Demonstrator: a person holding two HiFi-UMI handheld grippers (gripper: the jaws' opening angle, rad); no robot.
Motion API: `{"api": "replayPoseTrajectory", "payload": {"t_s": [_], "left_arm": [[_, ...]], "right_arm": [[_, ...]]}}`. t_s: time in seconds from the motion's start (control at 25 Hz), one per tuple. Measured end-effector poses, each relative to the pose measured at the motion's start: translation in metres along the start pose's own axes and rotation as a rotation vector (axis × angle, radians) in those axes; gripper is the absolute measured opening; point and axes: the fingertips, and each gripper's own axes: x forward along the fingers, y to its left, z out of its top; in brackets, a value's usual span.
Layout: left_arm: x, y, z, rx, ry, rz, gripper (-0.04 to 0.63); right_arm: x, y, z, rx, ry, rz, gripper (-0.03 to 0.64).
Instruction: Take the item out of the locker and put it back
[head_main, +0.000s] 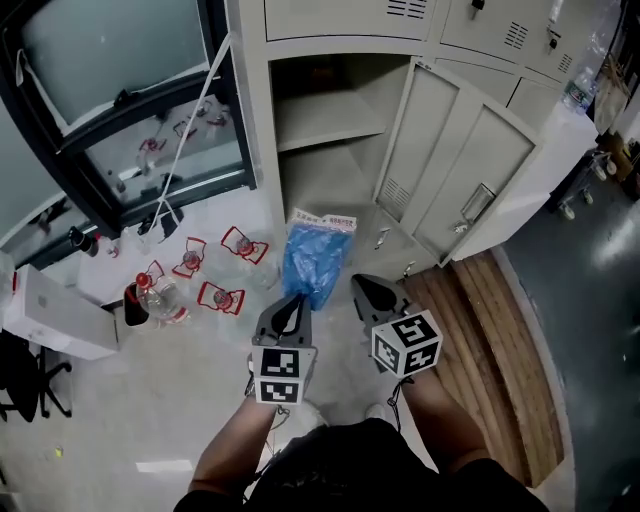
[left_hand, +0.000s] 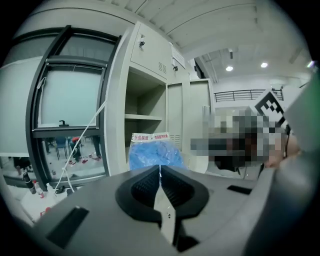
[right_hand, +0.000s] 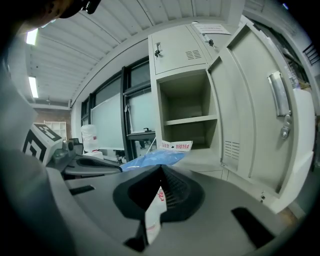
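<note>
A blue plastic bag (head_main: 313, 258) with a white printed header hangs in front of the open locker (head_main: 325, 175), outside it. My left gripper (head_main: 296, 302) is shut on the bag's near left edge. My right gripper (head_main: 363, 287) is shut on its near right edge. In the left gripper view the bag (left_hand: 152, 152) rises just beyond the closed jaws of the left gripper (left_hand: 160, 168). In the right gripper view a white strip of the bag (right_hand: 156, 202) sits pinched in the right gripper (right_hand: 161, 170). The locker's shelf (head_main: 328, 118) and bottom compartment hold nothing.
The locker door (head_main: 455, 170) stands swung open to the right. Several bottles with red labels (head_main: 215, 270) lie on the floor at the left, under a dark window frame (head_main: 150, 130). A white box (head_main: 50, 315) is at far left, wooden planks (head_main: 495, 340) at right.
</note>
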Motion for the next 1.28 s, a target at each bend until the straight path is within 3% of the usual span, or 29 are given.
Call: {"api": "replayPoseTrajectory", "payload": {"t_s": [0.6,0.88,1.28], "left_arm": [[0.028,0.021,0.024,0.025,-0.030,-0.056,0.012],[0.056,0.026,0.027,0.052,-0.014,-0.032,0.012],[0.137,0.034,0.039,0.022,0.019,0.038,0.012]], "right_arm": [[0.018,-0.004,0.016,-0.002,-0.009,-0.068,-0.002],[0.038,-0.024,0.022,0.003,-0.018,-0.043,-0.002],[0.084,-0.089,0.024,0.000,0.012,0.023,-0.002]]}}
